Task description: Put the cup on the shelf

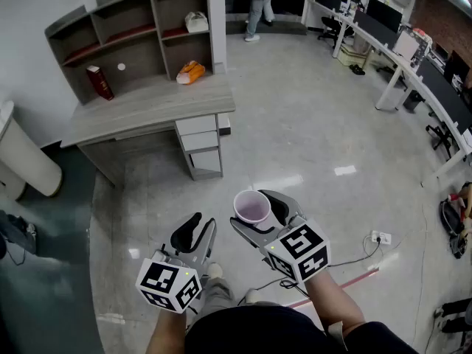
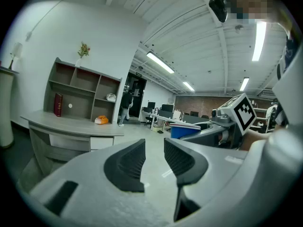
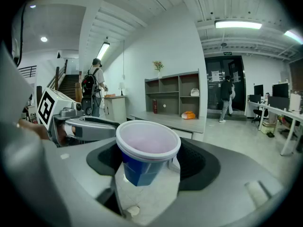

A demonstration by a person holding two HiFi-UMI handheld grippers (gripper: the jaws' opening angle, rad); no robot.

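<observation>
A blue cup (image 1: 252, 207) with a white inside stands upright between the jaws of my right gripper (image 1: 259, 211), which is shut on its sides. The right gripper view has the cup (image 3: 147, 150) close up, with the black pads (image 3: 199, 162) against it. My left gripper (image 1: 196, 234) hangs beside it at the lower left, jaws drawn almost together with nothing between them (image 2: 154, 160). The grey shelf (image 1: 140, 32) stands on a desk (image 1: 151, 108) at the far left, well away from both grippers. It also shows in the right gripper view (image 3: 173, 93).
A red book (image 1: 99, 82), an orange thing (image 1: 191, 71) and a white thing (image 1: 196, 22) occupy shelf compartments. A white bin (image 1: 26, 161) stands left of the desk. A person (image 1: 258, 2) is at the far doorway. Office desks (image 1: 413, 57) line the right; a power strip (image 1: 380, 237) lies on the floor.
</observation>
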